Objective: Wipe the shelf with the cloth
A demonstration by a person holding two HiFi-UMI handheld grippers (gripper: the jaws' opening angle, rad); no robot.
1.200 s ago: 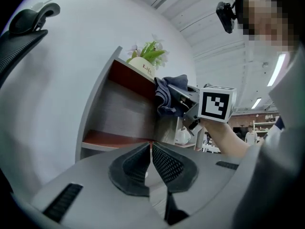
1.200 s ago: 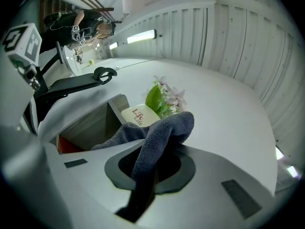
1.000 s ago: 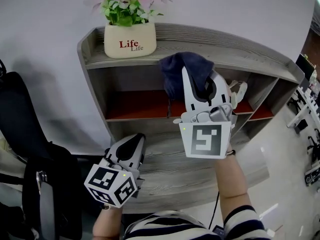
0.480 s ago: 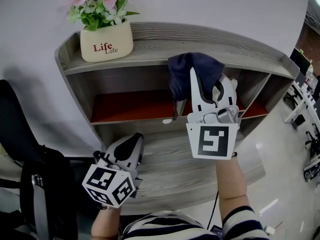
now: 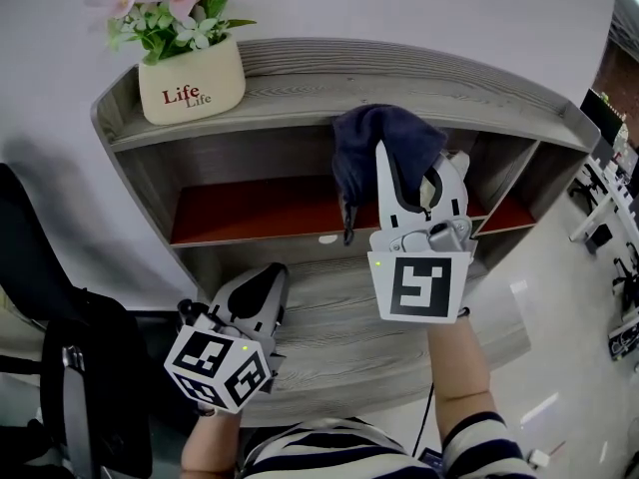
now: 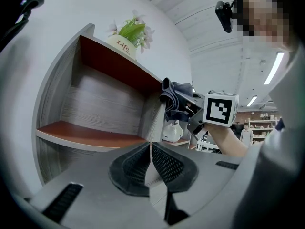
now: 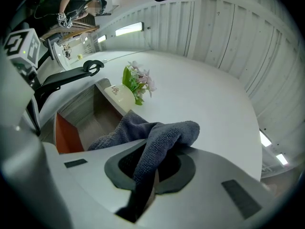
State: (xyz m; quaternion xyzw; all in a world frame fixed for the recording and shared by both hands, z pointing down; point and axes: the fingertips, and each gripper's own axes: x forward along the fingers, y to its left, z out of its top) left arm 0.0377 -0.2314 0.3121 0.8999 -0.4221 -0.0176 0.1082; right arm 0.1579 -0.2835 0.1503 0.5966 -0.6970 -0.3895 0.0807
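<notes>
A grey wooden shelf unit (image 5: pixel 300 93) with red inner boards stands against the white wall. My right gripper (image 5: pixel 404 173) is shut on a dark blue cloth (image 5: pixel 374 148), bunched and hanging in front of the top shelf's edge, right of the middle. In the right gripper view the cloth (image 7: pixel 152 137) drapes over the jaws. My left gripper (image 5: pixel 262 285) sits low at the front of the lower grey board, shut with nothing between its pads (image 6: pixel 150 162). The left gripper view shows the cloth (image 6: pixel 177 101) held up at the shelf's edge.
A cream flower pot (image 5: pixel 190 86) with pink flowers stands at the left end of the top shelf. A black chair (image 5: pixel 60 367) is at the lower left. Red-floored compartments (image 5: pixel 260 208) lie under the top board. White floor stretches to the right.
The view has shifted, so the pot and shelf sit further left. My right gripper with the cloth stays at the top shelf's front edge. The left gripper has hardly moved.
</notes>
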